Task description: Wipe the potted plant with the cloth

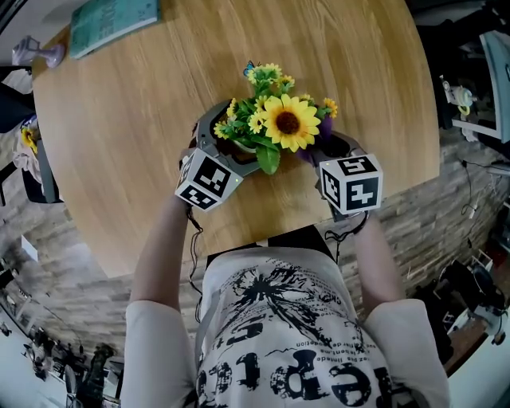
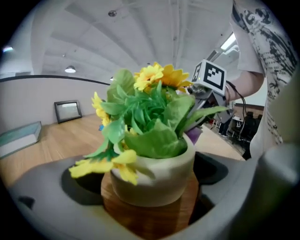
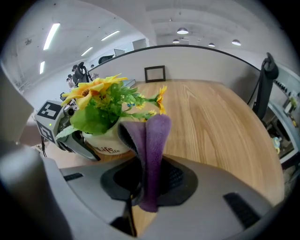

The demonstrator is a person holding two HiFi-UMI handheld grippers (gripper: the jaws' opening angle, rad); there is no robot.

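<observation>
Left gripper (image 2: pixel 150 201): spread wide, plant pot (image 2: pixel 154 176) between the jaws.
Right gripper (image 3: pixel 145 187): pinches purple cloth (image 3: pixel 153 154), mid-frame, beside the pot.

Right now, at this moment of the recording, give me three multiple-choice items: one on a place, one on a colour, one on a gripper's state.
1. Where does the teal book lie?
A) on the floor
B) near the far edge of the table
C) on a chair

2. What colour is the cloth?
A) white
B) yellow
C) purple

3. How is the left gripper?
A) open, with the plant pot between its jaws
B) shut on a leaf
C) shut on the book

Answers:
1 B, the head view shows it at the table's top left.
2 C, it hangs purple from the shut right gripper.
3 A, there are gaps on both sides of the pot.
</observation>
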